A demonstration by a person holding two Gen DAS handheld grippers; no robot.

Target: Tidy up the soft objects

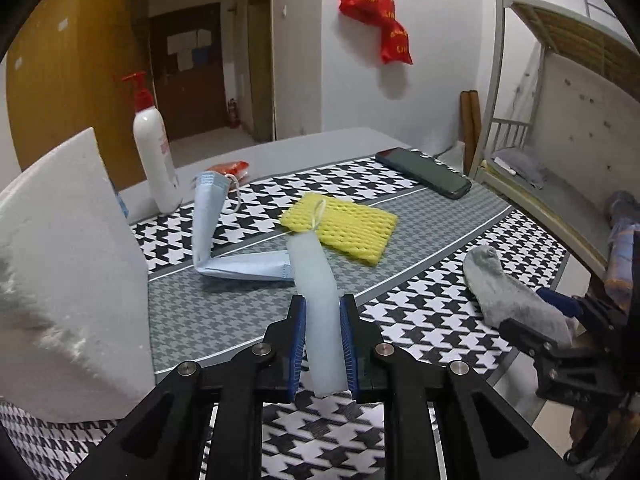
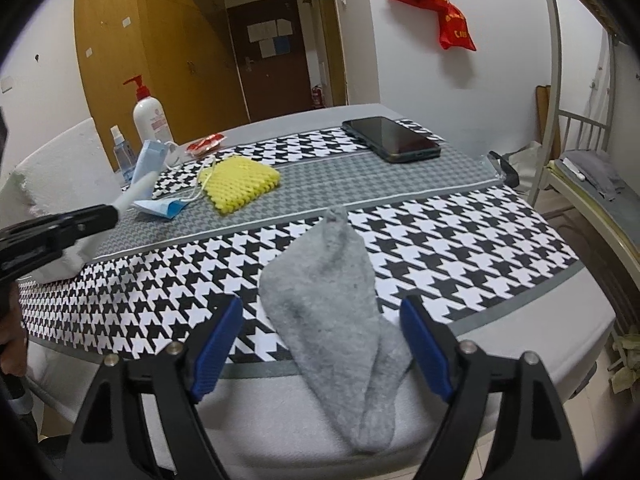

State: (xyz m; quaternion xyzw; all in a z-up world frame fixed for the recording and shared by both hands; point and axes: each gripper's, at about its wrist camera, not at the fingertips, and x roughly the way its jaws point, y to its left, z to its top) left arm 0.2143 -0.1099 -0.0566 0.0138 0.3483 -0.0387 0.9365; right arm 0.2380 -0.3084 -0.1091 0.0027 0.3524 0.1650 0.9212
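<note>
Your right claw (image 2: 322, 344) gapes astride the grey sock (image 2: 332, 304), lengthwise over the desk's (image 2: 520, 328) near edge; left claw (image 1: 323, 344) clamps the white strip (image 1: 320, 292).

Both wrist cameras look down along their fingers, close over the houndstooth table (image 1: 460, 320); both share the yellow foam net (image 2: 240, 184) mid-table.

White walls, wooden wardrobe (image 2: 160, 40), dark door (image 2: 276, 48), metal bunk bed (image 1: 560, 80).
</note>
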